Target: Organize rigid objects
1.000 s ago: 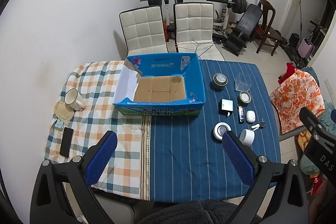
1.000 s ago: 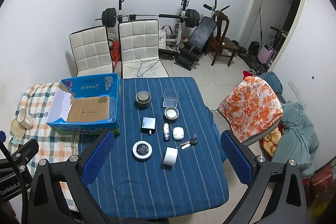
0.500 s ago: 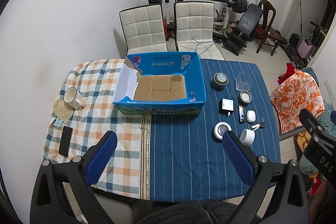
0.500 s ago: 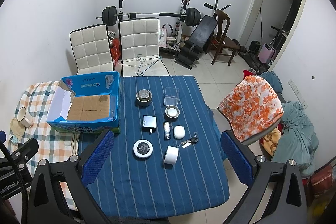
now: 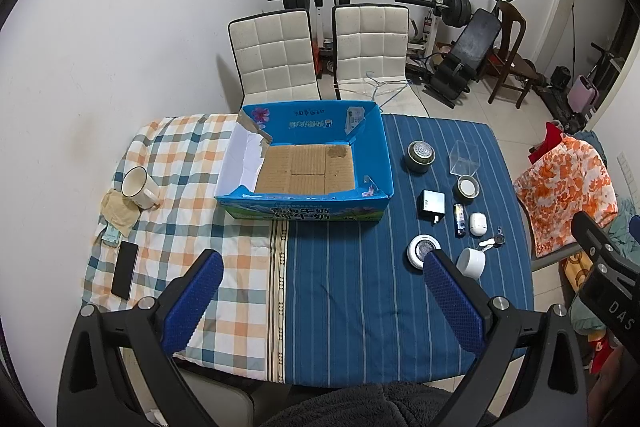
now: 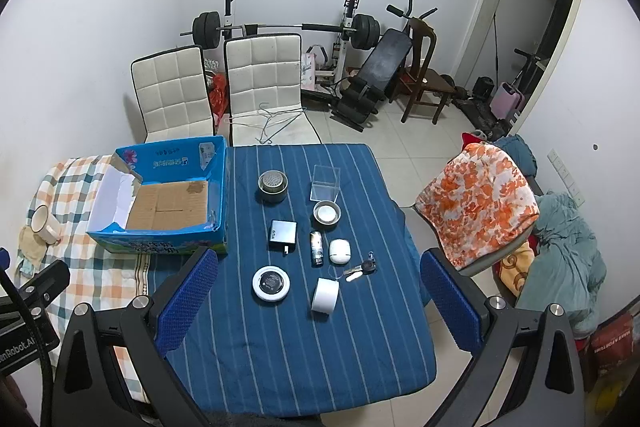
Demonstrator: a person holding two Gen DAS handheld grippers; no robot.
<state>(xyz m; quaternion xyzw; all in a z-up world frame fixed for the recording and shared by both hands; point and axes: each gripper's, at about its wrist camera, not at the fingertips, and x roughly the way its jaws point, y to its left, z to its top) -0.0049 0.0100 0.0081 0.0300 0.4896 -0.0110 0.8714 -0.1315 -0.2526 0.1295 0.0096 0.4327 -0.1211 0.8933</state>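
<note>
An open blue cardboard box (image 5: 308, 163) (image 6: 160, 203) stands on the table, holding nothing but its cardboard floor. To its right on the blue striped cloth lie several small objects: a round tin (image 6: 273, 185), a clear plastic box (image 6: 326, 182), a small metal bowl (image 6: 327, 213), a dark charger (image 6: 283, 231), a lighter (image 6: 317, 247), a white case (image 6: 339, 251), keys (image 6: 362, 269), a white round disc (image 6: 271, 283) and a white tape roll (image 6: 325, 295). My left gripper (image 5: 320, 301) and right gripper (image 6: 318, 301) are both open, empty and high above the table's near edge.
A mug (image 5: 138, 187) on a cloth, and a black phone (image 5: 125, 269) lie on the checked cloth at left. Two white chairs (image 5: 320, 55) stand behind the table. A chair with an orange floral cover (image 6: 480, 203) stands at right. Gym gear fills the back.
Both views have shifted slightly; the grippers stay open and high above the table. Nothing on the table has moved.
</note>
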